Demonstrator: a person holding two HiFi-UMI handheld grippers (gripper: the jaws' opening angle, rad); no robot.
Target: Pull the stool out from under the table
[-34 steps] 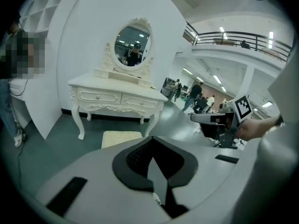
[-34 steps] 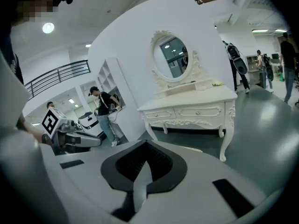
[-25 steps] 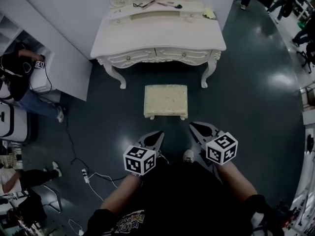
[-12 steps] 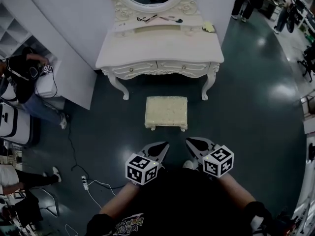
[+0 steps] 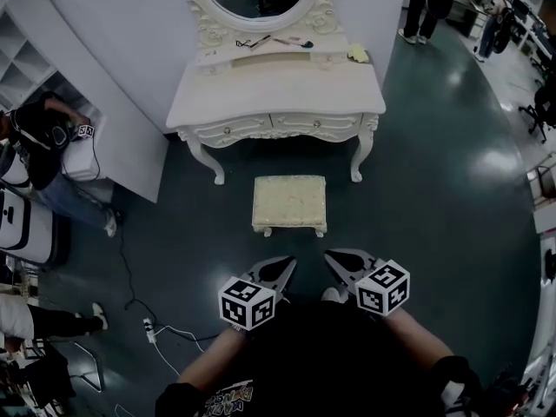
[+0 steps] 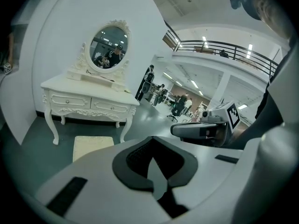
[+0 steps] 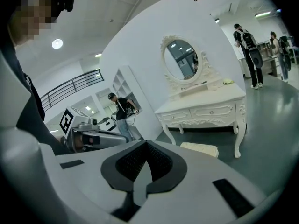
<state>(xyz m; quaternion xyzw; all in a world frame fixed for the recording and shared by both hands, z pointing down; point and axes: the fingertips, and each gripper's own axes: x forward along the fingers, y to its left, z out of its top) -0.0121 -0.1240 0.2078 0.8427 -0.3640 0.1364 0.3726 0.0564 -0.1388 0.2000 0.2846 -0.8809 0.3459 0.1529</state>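
While the left hand-held gripper (image 5: pixel 286 265) and right hand-held gripper (image 5: pixel 334 258) hang pressed together, the stool (image 5: pixel 289 204) looks light, soft-topped, rigid-framed; its near rail seems the firmest hold.

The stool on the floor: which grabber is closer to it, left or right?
Right, but only just. The right gripper is just off the near right corner of the stool. The left gripper faces the middle of its near edge, slightly farther back. Neither touches it.
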